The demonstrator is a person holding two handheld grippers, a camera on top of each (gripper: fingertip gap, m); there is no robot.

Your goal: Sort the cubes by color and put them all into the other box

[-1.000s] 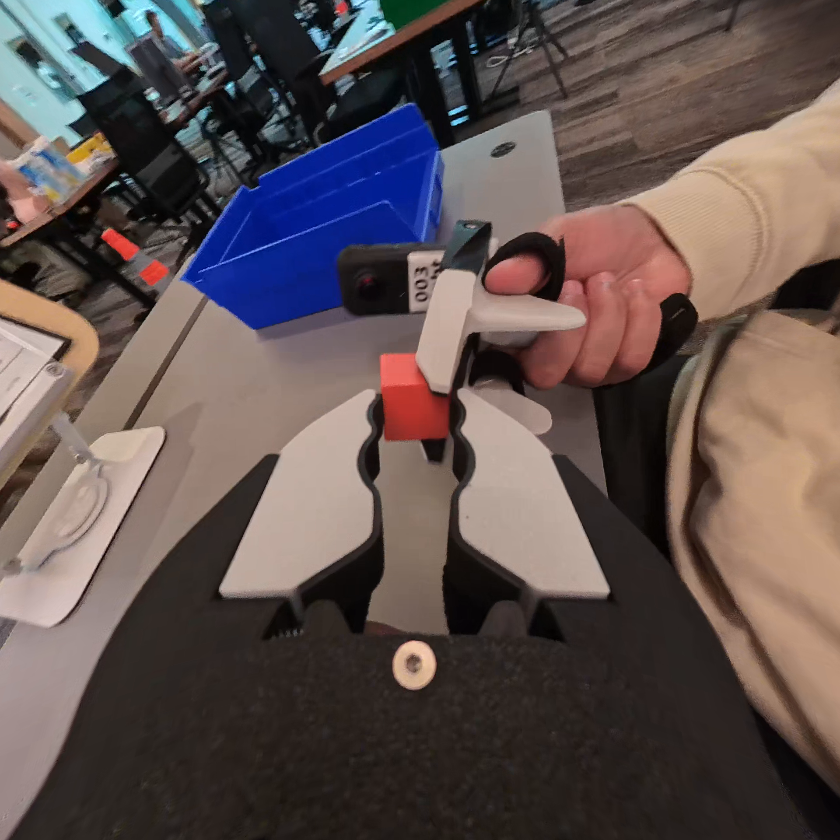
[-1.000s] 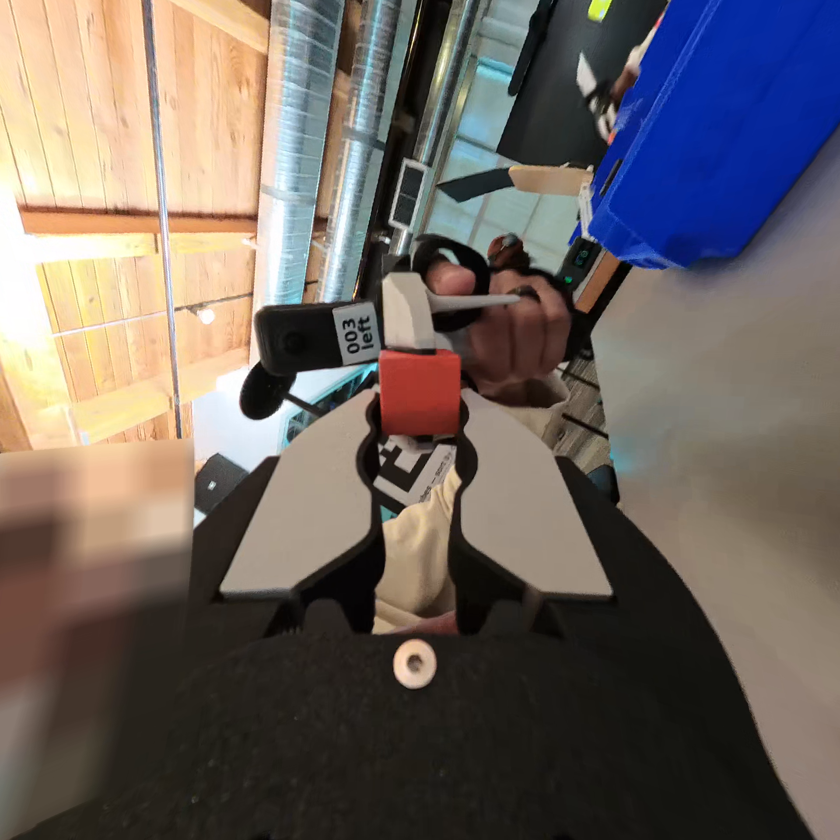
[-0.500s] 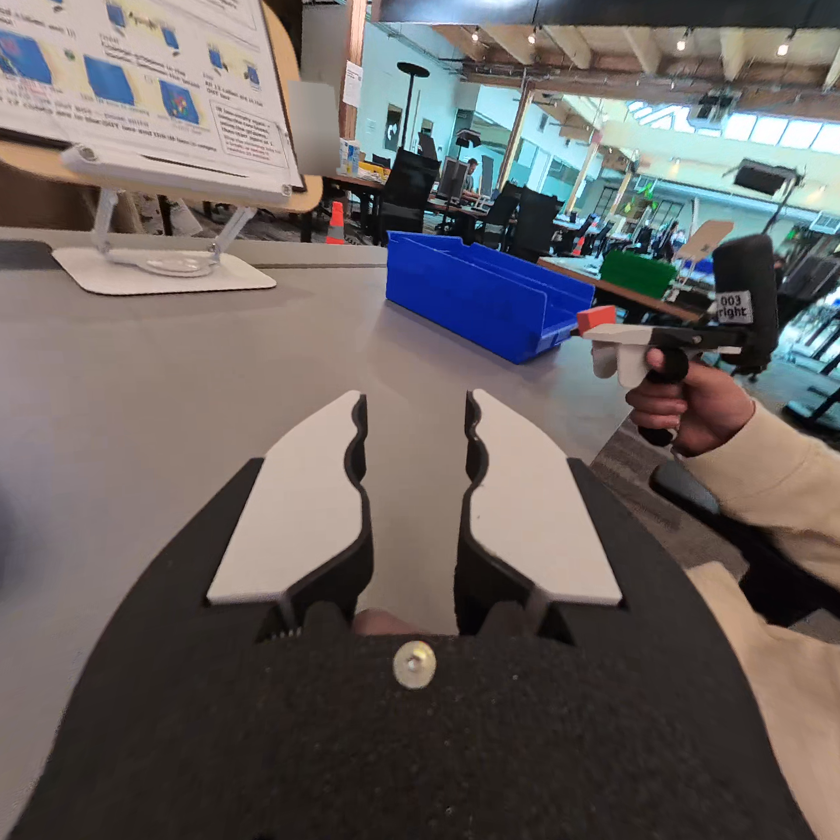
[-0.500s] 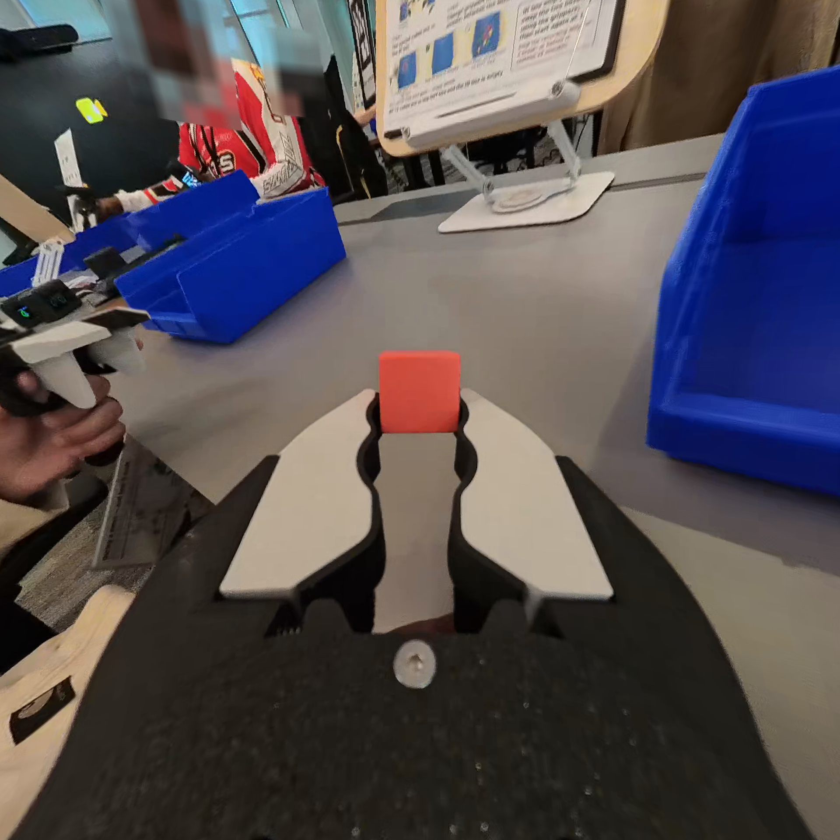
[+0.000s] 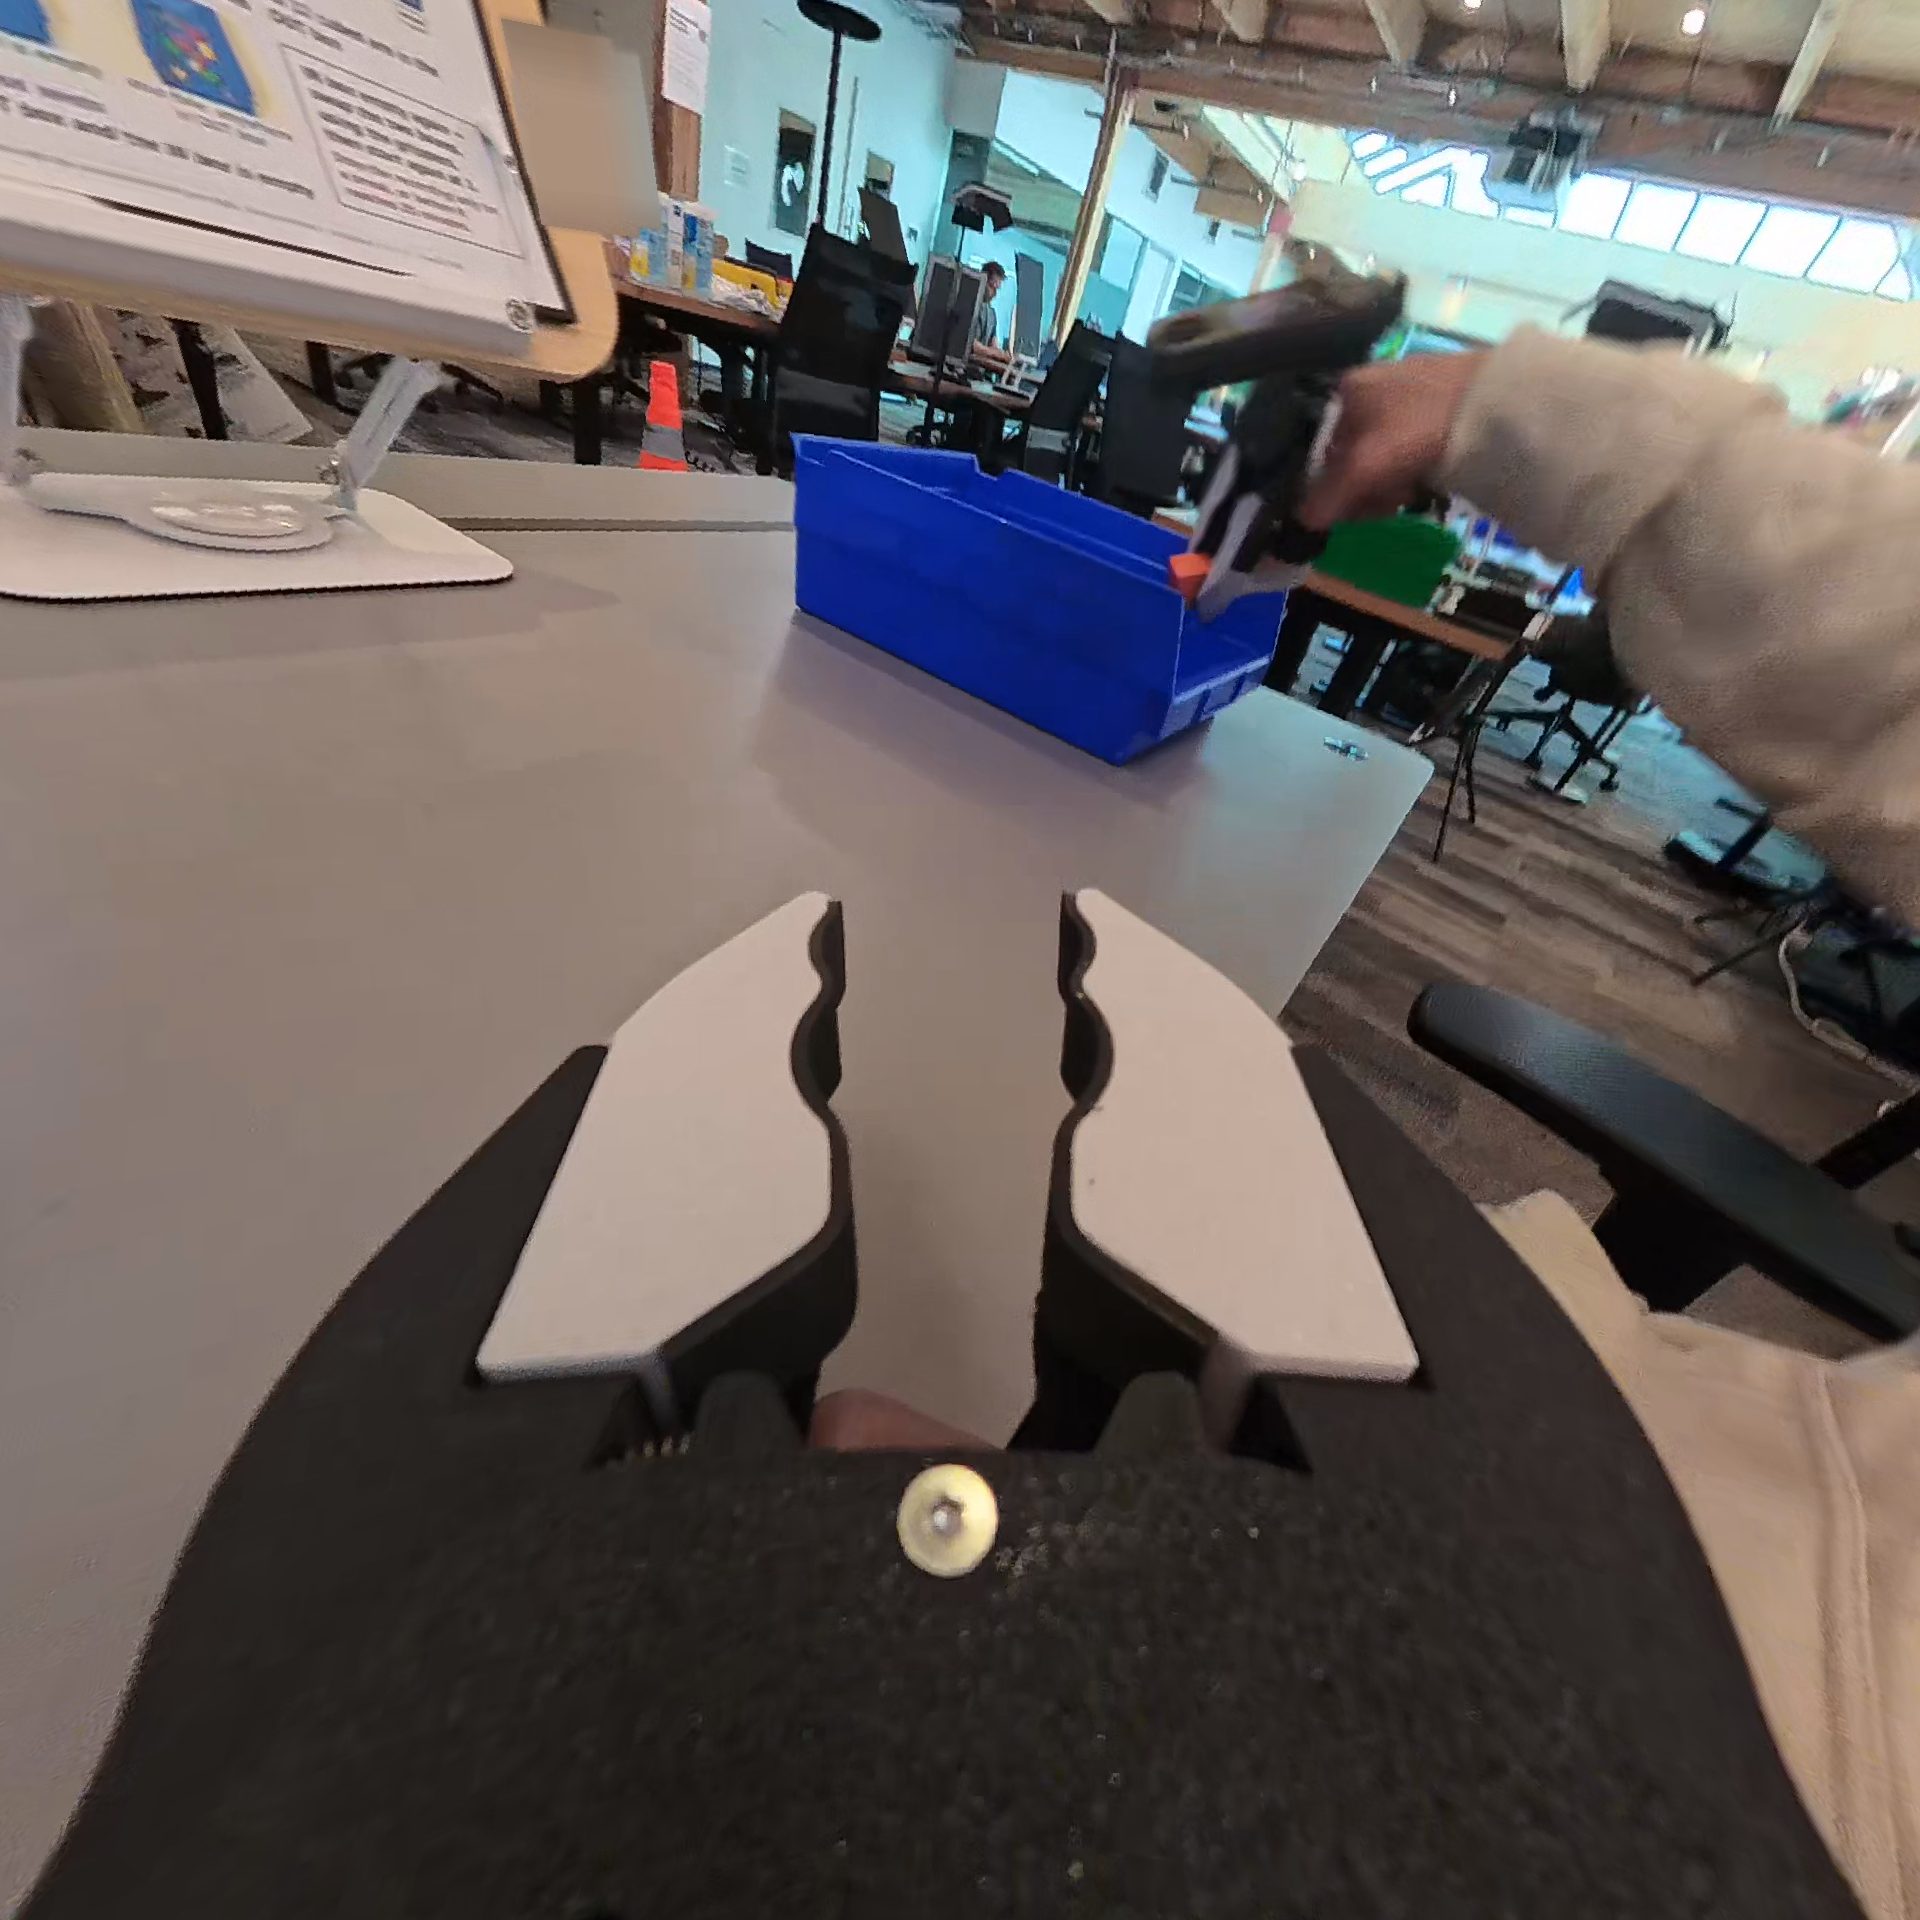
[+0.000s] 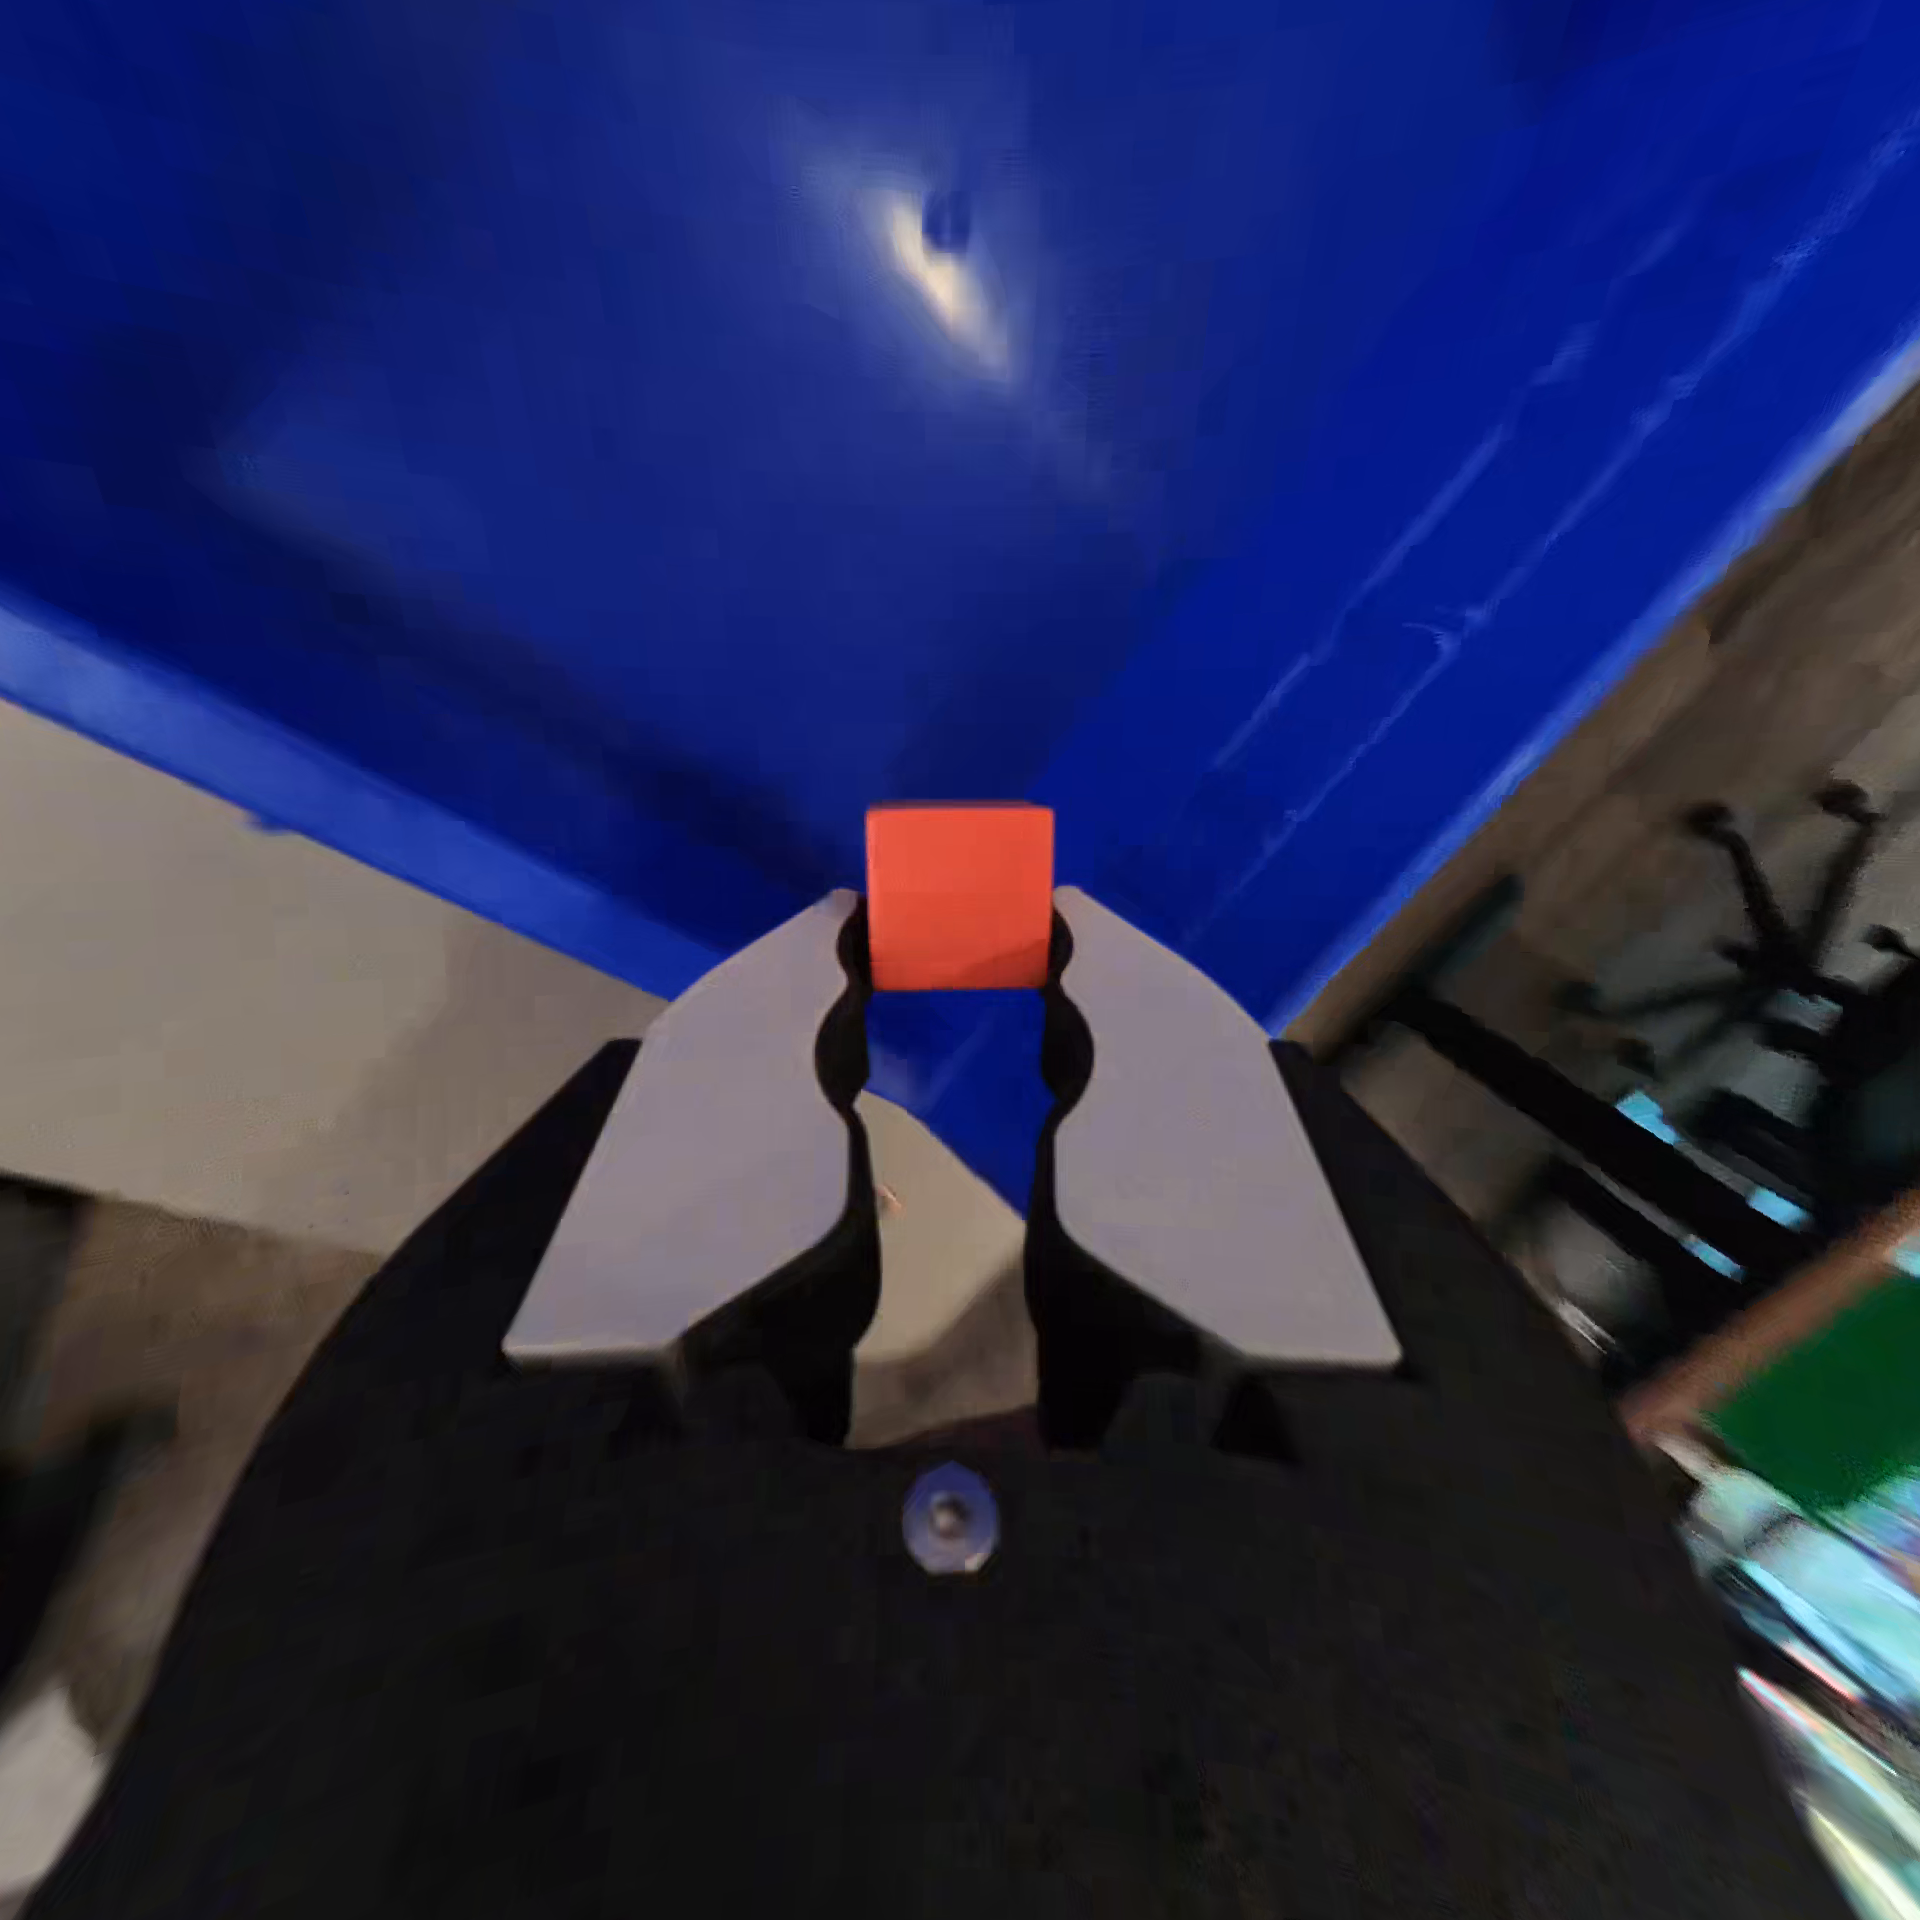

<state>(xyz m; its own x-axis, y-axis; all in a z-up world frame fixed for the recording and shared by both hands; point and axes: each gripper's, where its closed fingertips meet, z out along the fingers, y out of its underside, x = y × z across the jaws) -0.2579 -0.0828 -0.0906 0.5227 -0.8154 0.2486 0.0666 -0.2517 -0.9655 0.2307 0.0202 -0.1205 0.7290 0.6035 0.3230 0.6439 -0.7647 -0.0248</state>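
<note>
Right gripper (image 6: 958,902) pinching orange cube (image 6: 958,896) over blue bin (image 6: 935,416); left gripper (image 5: 945,914) spread, empty above table (image 5: 416,831)

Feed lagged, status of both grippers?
Left hand-held gripper: open, empty.
Right hand-held gripper: closed on the red cube, over the blue bin.

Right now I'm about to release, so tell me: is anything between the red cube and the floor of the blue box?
Nothing visible. The right gripper holds the red cube over the blue box, whose floor below looks bare; the left gripper is far off.
</note>
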